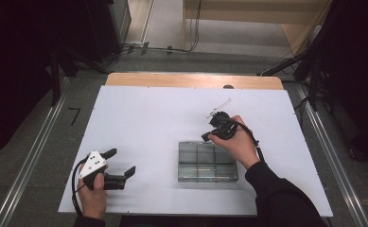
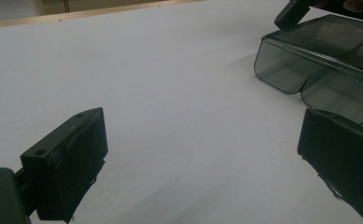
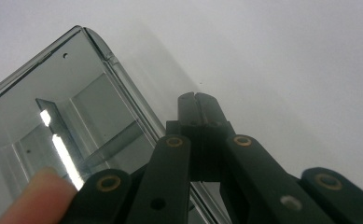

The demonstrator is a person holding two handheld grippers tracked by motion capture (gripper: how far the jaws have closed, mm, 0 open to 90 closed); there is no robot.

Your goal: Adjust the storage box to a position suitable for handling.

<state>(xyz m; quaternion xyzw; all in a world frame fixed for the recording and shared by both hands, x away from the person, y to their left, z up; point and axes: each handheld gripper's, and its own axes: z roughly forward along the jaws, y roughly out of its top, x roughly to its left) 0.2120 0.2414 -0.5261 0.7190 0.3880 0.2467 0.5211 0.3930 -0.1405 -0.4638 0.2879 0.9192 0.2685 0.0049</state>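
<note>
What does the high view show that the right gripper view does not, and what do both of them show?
High view alone: the left gripper, jaws wide apart, resting near the table's near left corner, the person's dark sleeve, the whole outline of the clear divided box, and the grey floor around the table.
Right gripper view alone: the right gripper from close by, jaws pressed together with nothing between them, beside the box's rim, and a fingertip at the bottom left.
Both: the box with its dividers, the white table and the right gripper.
</note>
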